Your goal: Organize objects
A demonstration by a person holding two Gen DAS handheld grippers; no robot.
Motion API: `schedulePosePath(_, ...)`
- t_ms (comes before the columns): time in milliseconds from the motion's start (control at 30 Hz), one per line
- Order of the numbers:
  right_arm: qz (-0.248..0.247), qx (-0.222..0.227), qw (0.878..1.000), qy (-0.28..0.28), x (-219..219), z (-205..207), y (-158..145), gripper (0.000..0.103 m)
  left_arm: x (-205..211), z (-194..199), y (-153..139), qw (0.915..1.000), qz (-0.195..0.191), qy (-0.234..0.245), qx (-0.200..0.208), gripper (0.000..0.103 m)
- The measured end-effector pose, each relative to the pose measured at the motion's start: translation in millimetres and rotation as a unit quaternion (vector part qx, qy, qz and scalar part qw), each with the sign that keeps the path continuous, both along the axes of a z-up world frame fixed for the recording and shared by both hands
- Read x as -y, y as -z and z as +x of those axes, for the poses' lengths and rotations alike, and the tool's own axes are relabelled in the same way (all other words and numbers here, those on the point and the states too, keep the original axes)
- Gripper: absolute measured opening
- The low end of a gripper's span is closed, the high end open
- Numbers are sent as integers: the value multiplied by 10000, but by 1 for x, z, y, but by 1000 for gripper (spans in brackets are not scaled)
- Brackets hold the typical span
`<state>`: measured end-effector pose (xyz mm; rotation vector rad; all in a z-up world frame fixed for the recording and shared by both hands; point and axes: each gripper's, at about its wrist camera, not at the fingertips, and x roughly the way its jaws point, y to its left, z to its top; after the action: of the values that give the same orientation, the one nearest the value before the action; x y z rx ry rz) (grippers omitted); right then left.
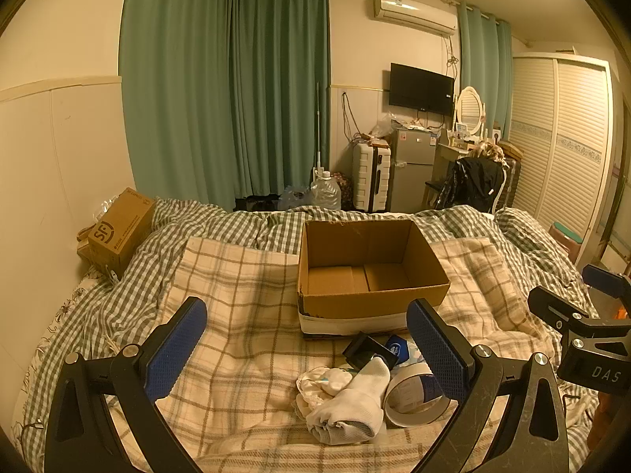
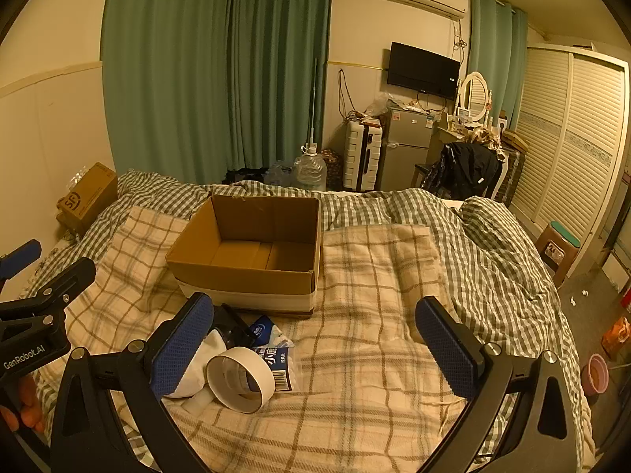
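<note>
An open, empty cardboard box (image 1: pixel 370 272) sits on the plaid blanket (image 1: pixel 236 315) on the bed; it also shows in the right wrist view (image 2: pixel 252 256). In front of it lies a small pile: white socks (image 1: pixel 347 406), a roll of white tape (image 1: pixel 410 398), a black object (image 1: pixel 364 351) and a blue-white tissue packet (image 1: pixel 398 349). The right wrist view shows the tape (image 2: pixel 240 378), packet (image 2: pixel 272 354) and black object (image 2: pixel 232 325). My left gripper (image 1: pixel 307 351) is open, just left of the pile. My right gripper (image 2: pixel 315 347) is open, just right of it.
A brown SF carton (image 1: pixel 118 232) lies at the bed's left edge by the wall. Green checked bedding (image 2: pixel 493 244) surrounds the blanket. Beyond the bed stand a water jug (image 1: pixel 325 191), suitcase (image 1: pixel 370 177), fridge (image 1: pixel 414 165) and chair with a jacket (image 1: pixel 473 185).
</note>
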<state>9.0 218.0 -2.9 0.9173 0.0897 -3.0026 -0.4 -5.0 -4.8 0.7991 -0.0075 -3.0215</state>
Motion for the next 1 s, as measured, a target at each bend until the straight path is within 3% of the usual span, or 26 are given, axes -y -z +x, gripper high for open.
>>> schedulePosePath(1000,-17,20,10000,-5,1,-1,0,103,3,1,3,10000,-2,-36,34,103)
